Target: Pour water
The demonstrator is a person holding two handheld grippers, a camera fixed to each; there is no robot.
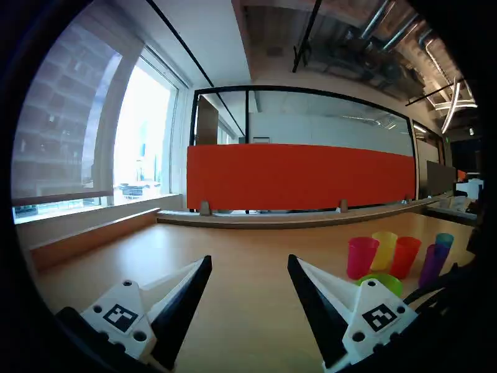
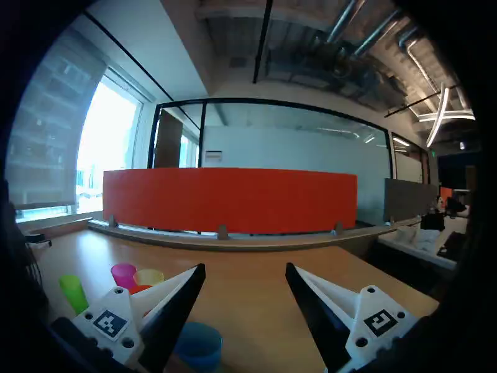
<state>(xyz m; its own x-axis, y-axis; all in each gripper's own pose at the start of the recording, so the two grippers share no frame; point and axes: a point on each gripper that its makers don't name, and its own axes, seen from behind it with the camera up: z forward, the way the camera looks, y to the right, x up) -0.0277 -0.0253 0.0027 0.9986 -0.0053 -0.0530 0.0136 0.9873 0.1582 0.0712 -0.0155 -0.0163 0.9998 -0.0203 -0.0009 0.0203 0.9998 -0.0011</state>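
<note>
Two tongs low over a pale wooden table point(image 1: 248, 242): left gripper point(image 1: 248, 292) and right gripper point(image 2: 244, 298), each spread wide, pinching nothing. Coloured cups point(image 1: 385, 245) upright on the table between them. Beyond, an orange partition point(image 1: 298, 177), bright window point(image 1: 143, 143) at left.

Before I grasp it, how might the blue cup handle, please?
The blue cup looks like thin translucent plastic, so probably light and easily squashed. Standing upright on the smooth table, it may slide or tip if nudged.
</note>
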